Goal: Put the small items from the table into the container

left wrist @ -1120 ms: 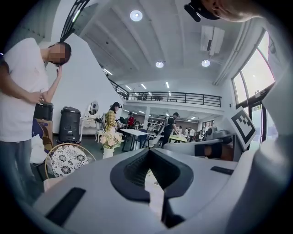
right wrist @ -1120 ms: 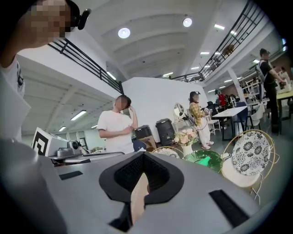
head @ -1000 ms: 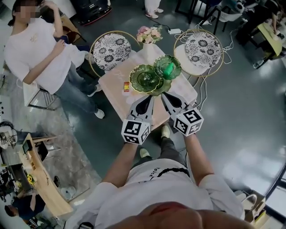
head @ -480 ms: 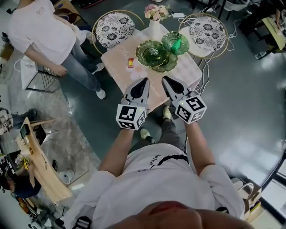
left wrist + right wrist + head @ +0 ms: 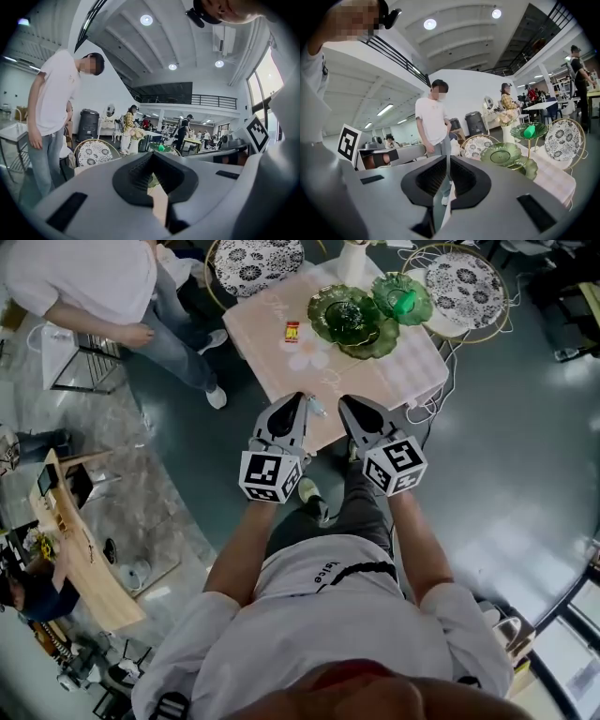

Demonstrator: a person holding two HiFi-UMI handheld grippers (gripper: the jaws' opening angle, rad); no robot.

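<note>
**Item:** red-and-yellow packet, small, lying flat on the pink tabletop. It is well ahead of the left tool and not yet touched.

**Container:** green tiered dish, ahead of both tools and beside the packet on the right tool's side. A green piece already sits in its upper bowl.

**Tools:** the left tool and right tool sit side by side at the near edge of the tabletop, pointing roughly level. The jaws of each are together with nothing between them.

**Handling, as judged:** the reach for the packet has yet to begin.
- Part the left tool's jaws before coming down.
- Straddle the packet across its narrow side.
- Close squarely, lift clear of the tabletop, then carry it over the dish rim.

**Change from earlier frames:** both tools then reached out over the tabletop, tips close to the dish. They have drawn back to the near edge. A bystander has also shifted alongside.
</note>
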